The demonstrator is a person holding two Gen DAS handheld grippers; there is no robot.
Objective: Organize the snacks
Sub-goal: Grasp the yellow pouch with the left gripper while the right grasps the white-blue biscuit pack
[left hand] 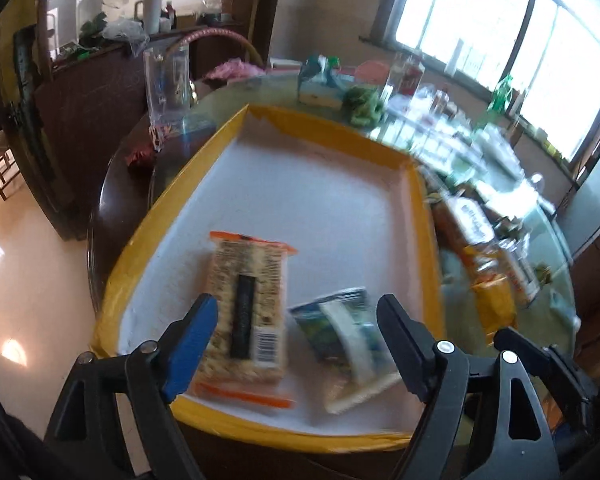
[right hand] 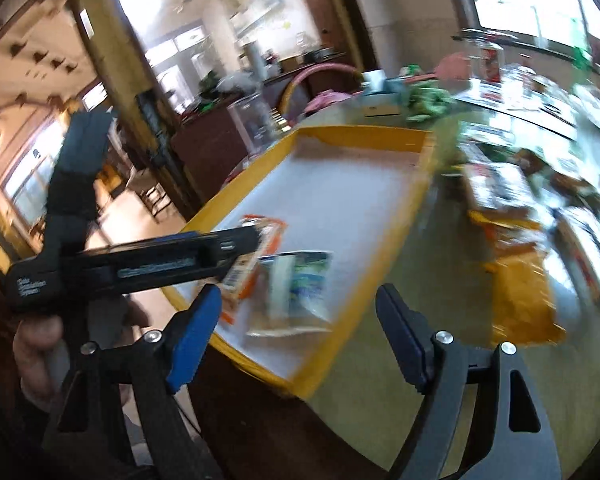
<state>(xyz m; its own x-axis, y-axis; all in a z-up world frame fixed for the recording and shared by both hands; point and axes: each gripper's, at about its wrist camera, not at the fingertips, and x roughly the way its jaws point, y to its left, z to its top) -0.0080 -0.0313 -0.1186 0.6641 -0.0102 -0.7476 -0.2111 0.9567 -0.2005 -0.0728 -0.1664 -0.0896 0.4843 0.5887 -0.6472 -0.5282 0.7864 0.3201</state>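
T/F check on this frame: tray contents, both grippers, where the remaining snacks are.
1. Two snack packets lie in the yellow-rimmed tray. True: an orange-edged cracker packet and a blue-green packet.
2. The left gripper is clamped on the cracker packet. False: its jaws stand wide open above the tray, pressing on nothing.
3. The right gripper is open and holds nothing. True.
4. The tray is full to the far rim. False: both packets sit at the near end; the rest of the white floor is bare.
5. More orange snack packs lie on the glass tabletop outside the tray. True, to the tray's right in both views.
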